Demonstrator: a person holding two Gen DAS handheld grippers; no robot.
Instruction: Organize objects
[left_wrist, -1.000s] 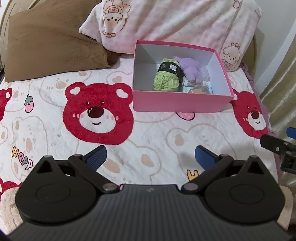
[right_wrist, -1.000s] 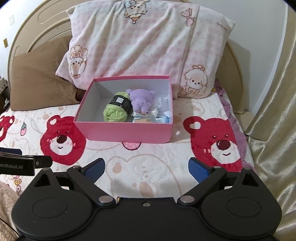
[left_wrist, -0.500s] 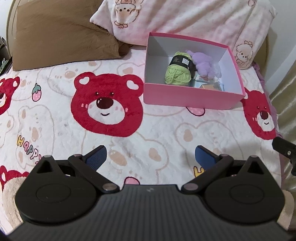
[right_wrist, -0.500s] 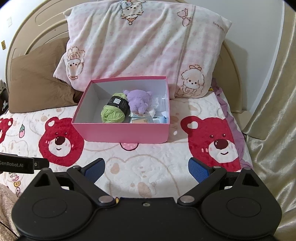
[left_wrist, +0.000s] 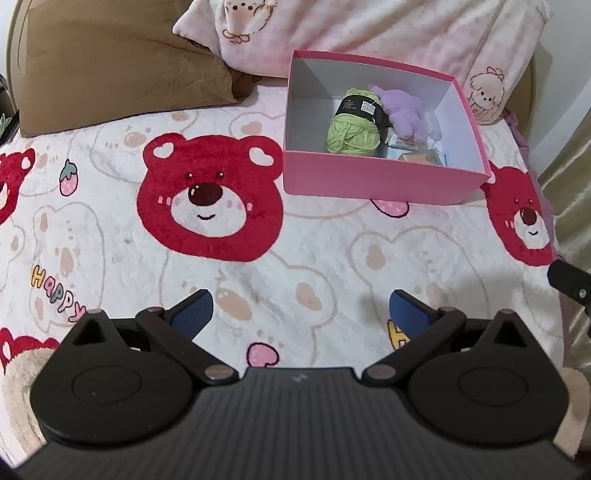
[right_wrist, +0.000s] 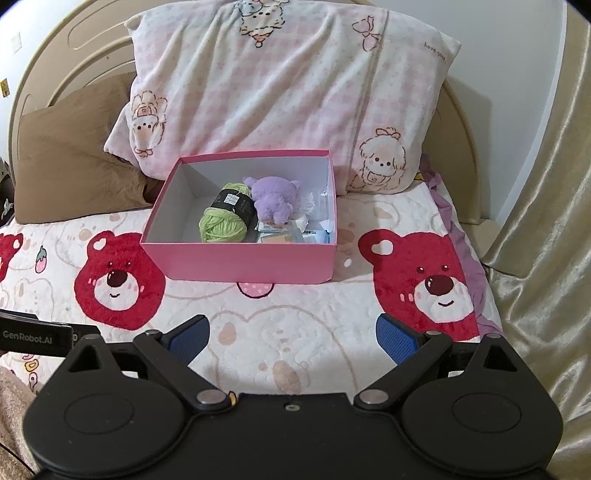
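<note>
Right wrist view: the pink box (right_wrist: 243, 264) sits on the bed (right_wrist: 314, 332) at 12 o'clock, holding a green yarn ball (right_wrist: 223, 221) and purple plush (right_wrist: 275, 201), both likely soft and light; best pinched mid-body. Both grippers, left gripper (left_wrist: 299, 310) and right gripper (right_wrist: 291, 334), have jaws apart and empty. Both have drawn back from the box since a second ago.

Box (right_wrist: 243, 264) on bed (right_wrist: 314, 332), toward head end, right of centre. Yarn ball (right_wrist: 223, 221) inside box, mid-floor; plush toy (right_wrist: 275, 199) just right of yarn, touching; flat packets (right_wrist: 291, 234) in box's front right corner, partly under toy. Printed pillow (right_wrist: 288, 85) directly behind box, against headboard (right_wrist: 44, 74). Plain pillow (right_wrist: 74, 155) at head end, left of printed pillow.
</note>
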